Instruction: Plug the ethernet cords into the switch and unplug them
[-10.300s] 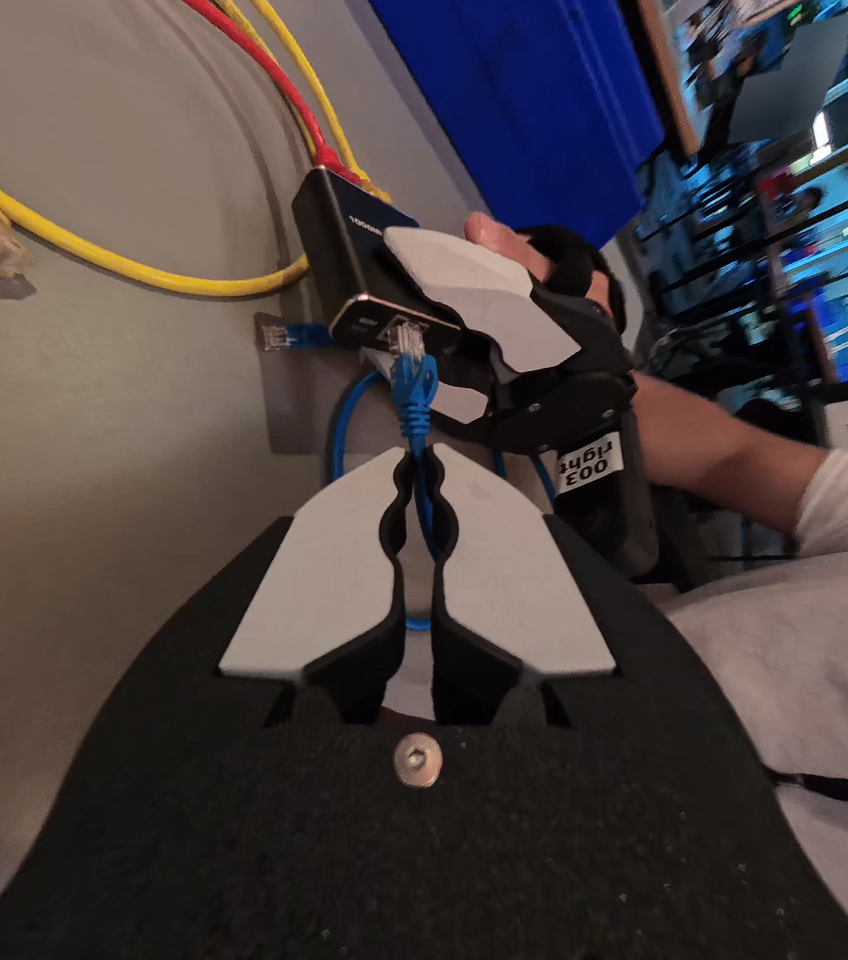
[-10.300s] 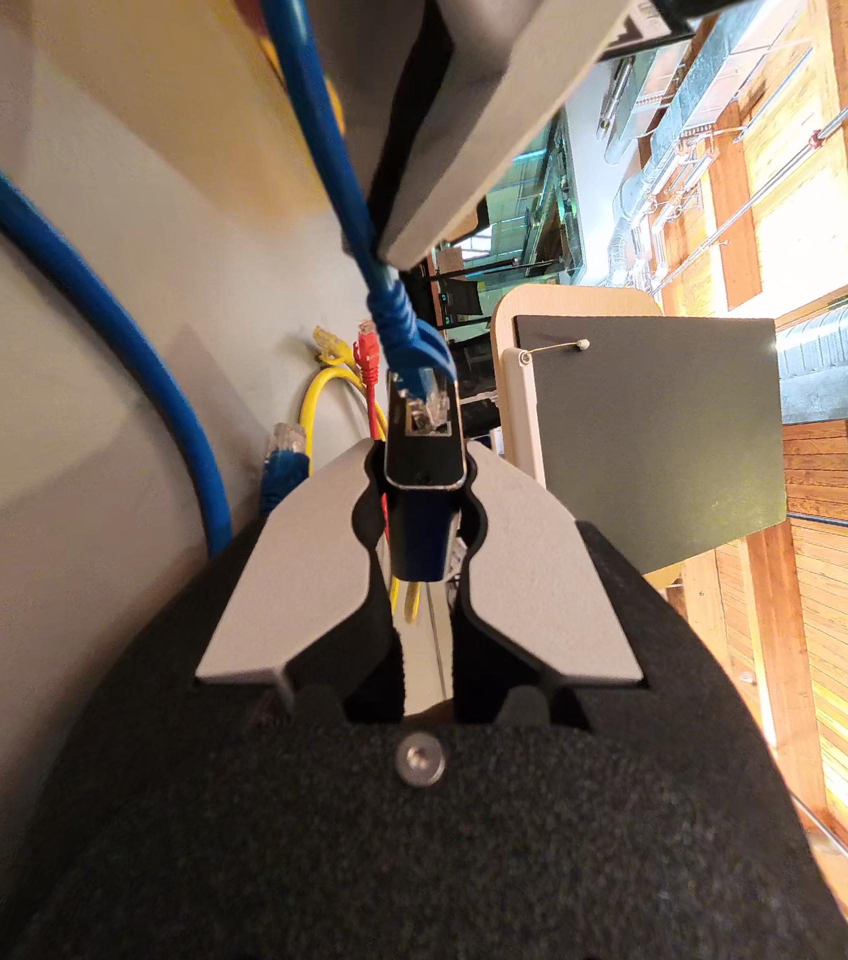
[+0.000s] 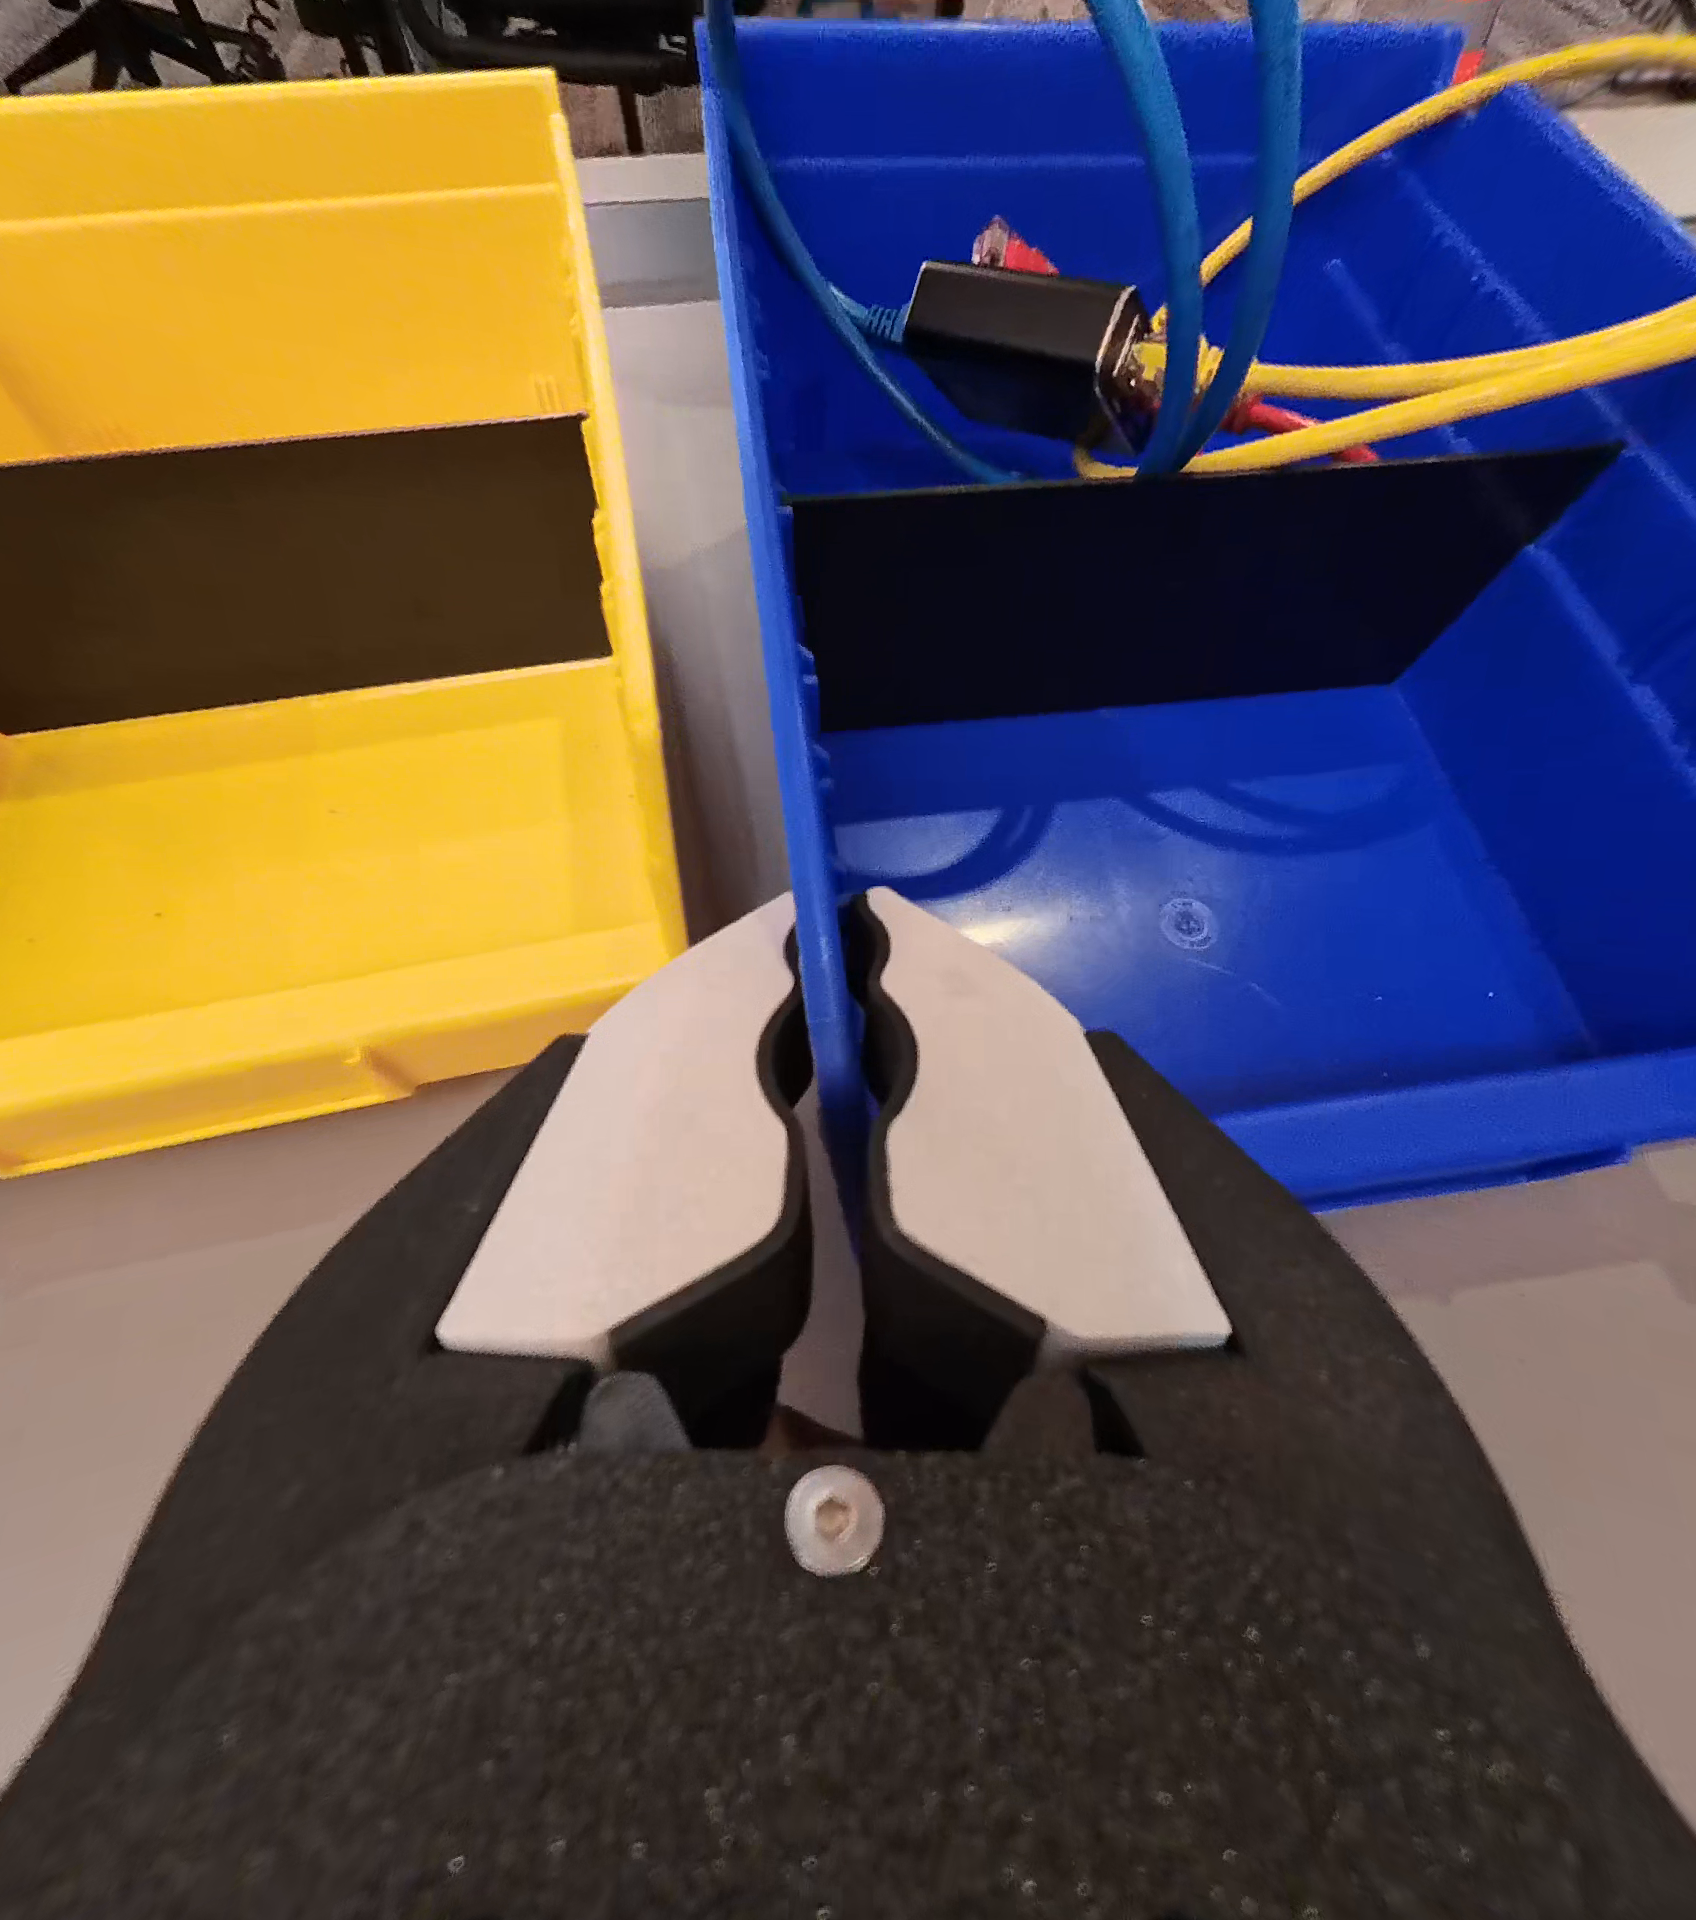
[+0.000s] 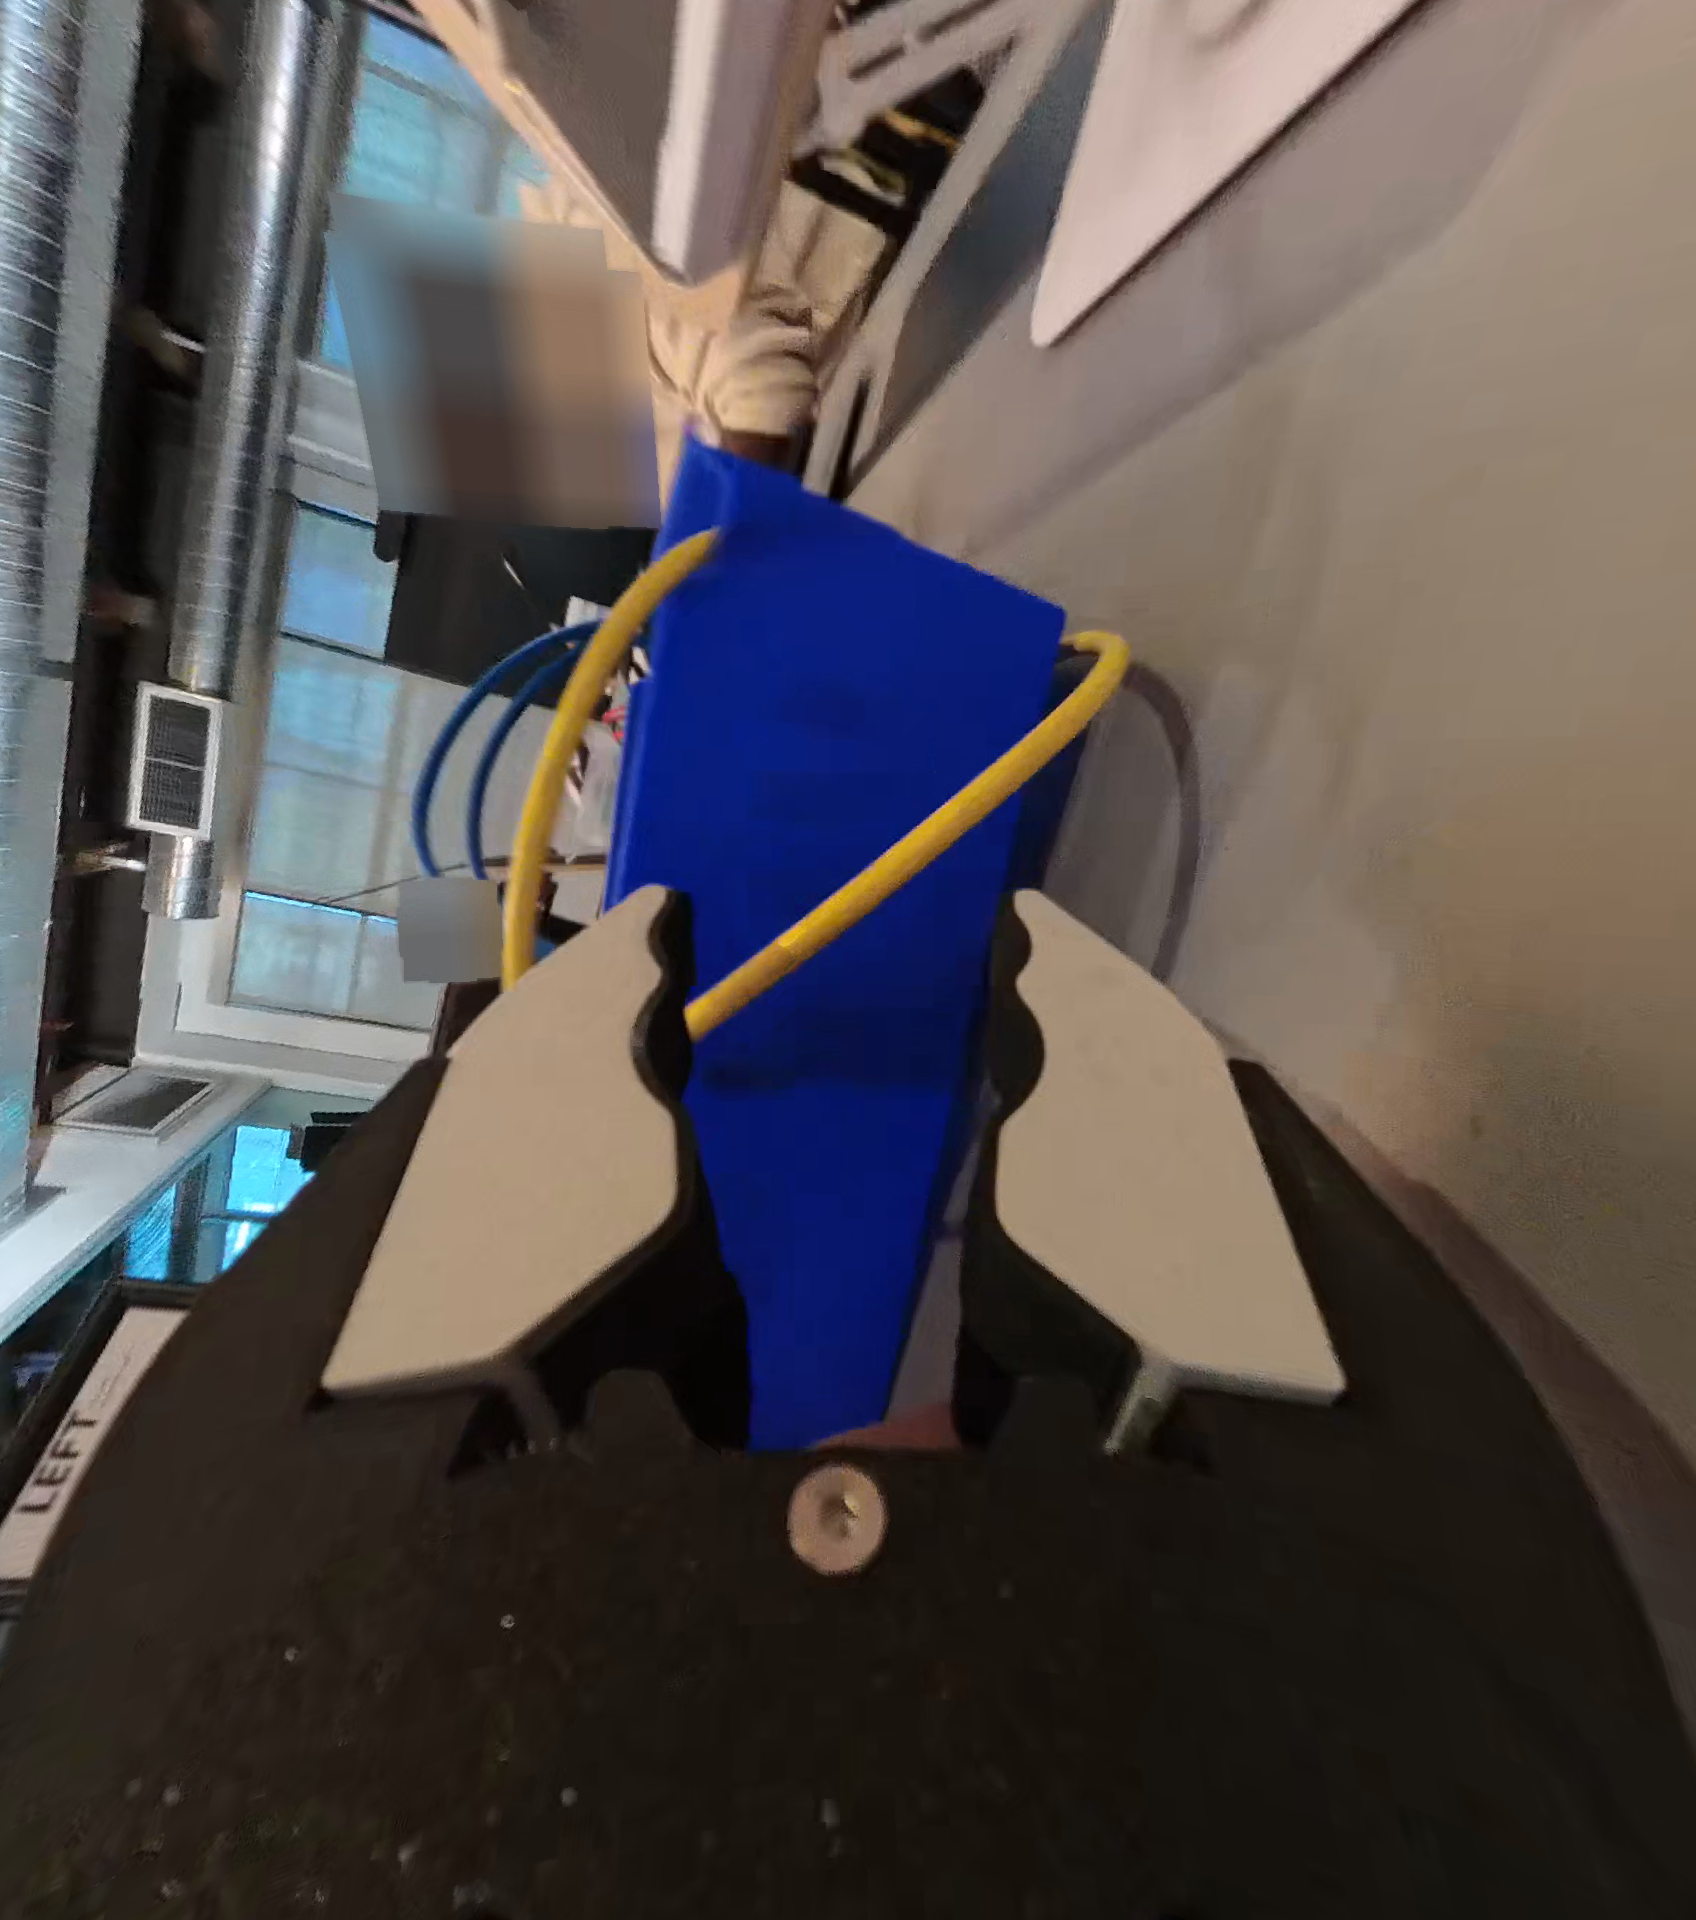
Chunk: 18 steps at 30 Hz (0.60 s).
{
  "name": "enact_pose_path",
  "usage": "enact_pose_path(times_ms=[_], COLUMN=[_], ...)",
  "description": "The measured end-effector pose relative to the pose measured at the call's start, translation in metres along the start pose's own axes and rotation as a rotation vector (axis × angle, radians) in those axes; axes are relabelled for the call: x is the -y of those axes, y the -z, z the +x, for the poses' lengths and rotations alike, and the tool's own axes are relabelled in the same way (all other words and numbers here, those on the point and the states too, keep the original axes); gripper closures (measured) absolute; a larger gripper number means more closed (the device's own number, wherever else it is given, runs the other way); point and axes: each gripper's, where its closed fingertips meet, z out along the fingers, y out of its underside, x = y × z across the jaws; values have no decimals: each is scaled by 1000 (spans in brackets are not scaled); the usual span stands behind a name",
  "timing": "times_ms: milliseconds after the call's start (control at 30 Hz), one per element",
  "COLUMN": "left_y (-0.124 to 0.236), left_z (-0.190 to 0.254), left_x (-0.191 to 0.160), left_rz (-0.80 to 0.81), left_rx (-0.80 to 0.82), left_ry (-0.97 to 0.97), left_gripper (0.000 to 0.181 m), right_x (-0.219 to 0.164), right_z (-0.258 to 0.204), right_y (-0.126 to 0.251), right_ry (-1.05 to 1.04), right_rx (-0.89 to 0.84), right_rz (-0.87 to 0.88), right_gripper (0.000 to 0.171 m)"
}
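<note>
As seen from the left wrist: switch point(image 3: 1015, 322) lying tilted in the far compartment of the blue bin point(image 3: 1446, 1101), behind the black divider point(image 3: 1135, 582). Blue cord point(image 3: 1161, 208) at its left end, yellow cord point(image 3: 1550, 353) at its right end, both apparently seated. Red cord point(image 3: 1280, 421) just beside, connection hidden. Yellow bin point(image 3: 200, 1081) alongside on the bench point(image 3: 44, 1351).

Left claw point(image 3: 828, 935): pressed almost together over the blue bin's near left corner, a blue strip in the slit. Cannot tell whether cord or bin wall, nor whether pinched or merely seen through the gap.

Right claw point(image 4: 839, 914): spread wide, holding nothing. Pointing at the bin's outer side, with the yellow cord looping out over the wall and passing behind one finger.

Handling, as judgement only:
- Switch: probably light, rigid, smooth-cased. Likely to skate or lift when tugged by a cord, so best clamped across the flat sides, mid-body, clear of the ports.
- Cords: limp yet springy, loops standing up out of the bin, apt to drag the switch along.
- Grip point: the moulded boot just behind each plug, not the jacket. Press the latch tab first, then pull straight along the port.
- Plug tabs: thin, probably brittle, so no twisting.
- Risk: loops snagging on the divider.
</note>
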Motion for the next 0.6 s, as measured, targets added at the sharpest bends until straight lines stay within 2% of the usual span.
enact_pose_path(times_ms=[33,67,167,233,367,433,533,600], left_y=[0,1,1,3,6,7,8,6], left_z=[1,2,1,1,3,4,4,4], left_x=[0,1,-2,-2,-4,-6,-6,-5], left_rz=[1,1,-18,-15,-22,-34,-27,-39], left_rx=[1,0,1,17,22,11,24,18], left_ry=[-10,-14,9,8,30,66,35,37], left_gripper=[178,178,178,178,178,178,178,178], right_x=[1,1,25,39,38,42,19,5], right_z=[4,10,11,-4,-61,-81,-125,-117], right_y=[-10,-17,-19,-5,28,47,40,23], right_ry=[-16,-20,1,165,685,890,1045,1025], right_rx=[-9,-37,-81,-131,-221,-340,-187,-240], right_rz=[-36,-71,19,127,313,406,355,144], right_gripper=[122,142,151,154,159,162,164,164])
